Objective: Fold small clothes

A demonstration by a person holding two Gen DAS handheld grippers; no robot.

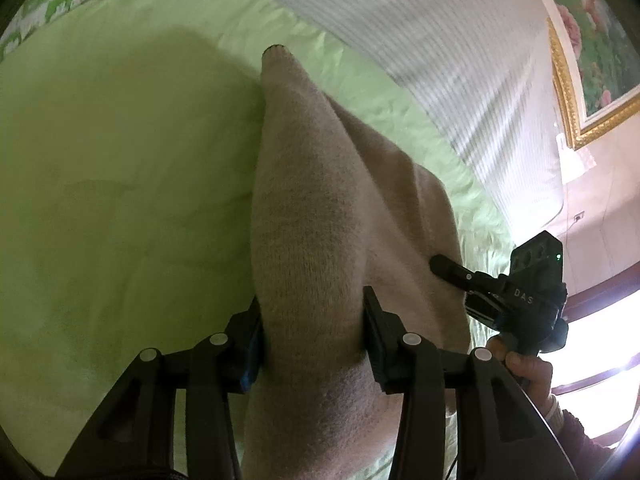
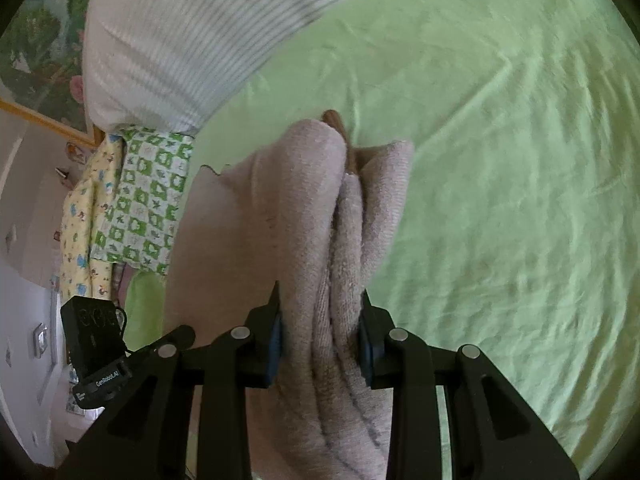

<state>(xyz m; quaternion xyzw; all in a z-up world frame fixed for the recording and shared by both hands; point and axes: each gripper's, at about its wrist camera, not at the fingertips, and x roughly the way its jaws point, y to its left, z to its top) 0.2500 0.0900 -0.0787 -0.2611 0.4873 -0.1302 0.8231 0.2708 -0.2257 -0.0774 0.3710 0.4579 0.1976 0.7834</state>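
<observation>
Left wrist view: the left gripper clamps a bunched beige knit garment, lifted over a green bedsheet; the right gripper bites the cloth's edge at 4 o'clock, a striped pillow at 1 o'clock

Right wrist view: the right gripper pinches several gathered layers of the same garment, a patterned blanket at 9 o'clock. Such a thick bundle could slip from the pads, or the layers could land uneven, spoiling the fold
</observation>
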